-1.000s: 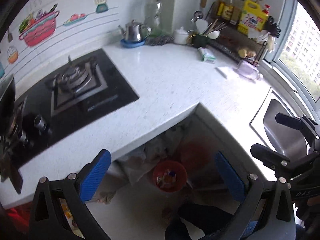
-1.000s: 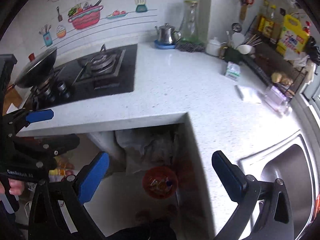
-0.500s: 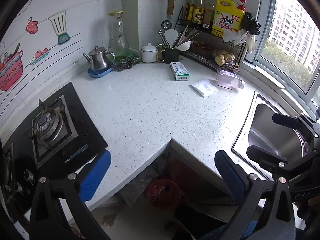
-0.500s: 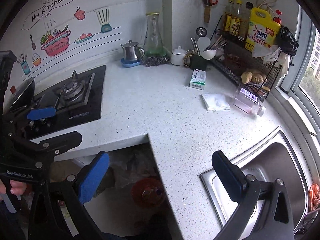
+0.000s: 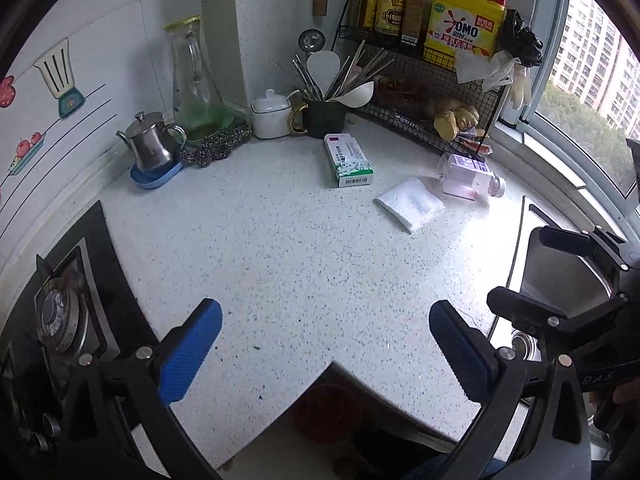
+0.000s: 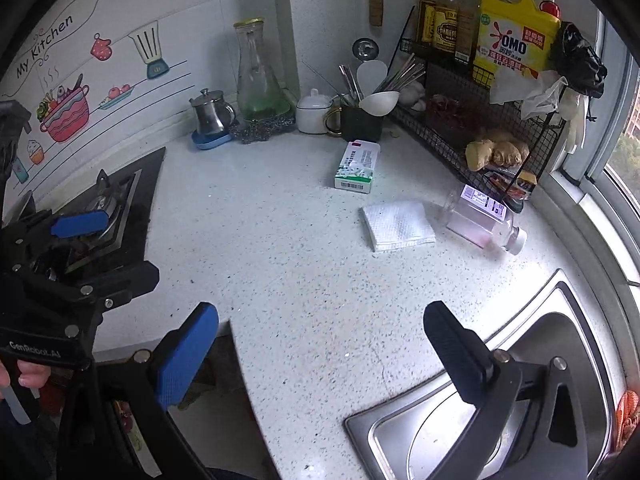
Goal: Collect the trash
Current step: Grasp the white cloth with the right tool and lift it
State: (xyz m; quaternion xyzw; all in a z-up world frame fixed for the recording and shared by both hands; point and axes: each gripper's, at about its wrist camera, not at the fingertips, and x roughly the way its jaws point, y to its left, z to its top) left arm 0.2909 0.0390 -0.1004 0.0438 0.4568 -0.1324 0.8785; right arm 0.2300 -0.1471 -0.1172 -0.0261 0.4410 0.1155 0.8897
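On the white speckled counter lie a green-and-white carton, a folded white napkin and a plastic bottle with pink liquid, on its side. My left gripper is open above the counter's inner corner, nothing between its blue pads. My right gripper is open too, over the counter edge beside the sink. A red bin shows dimly on the floor below the counter corner. Each gripper appears at the other view's edge.
A gas hob lies at the left. A steel teapot, glass carafe, white pot and utensil mug line the back wall. A wire rack holds bottles, ginger and a yellow detergent jug.
Both views have swung up and to the right, from the floor bin and hob toward the back corner. The carton, napkin and bottle now sit nearer and larger. Both grippers stayed open.
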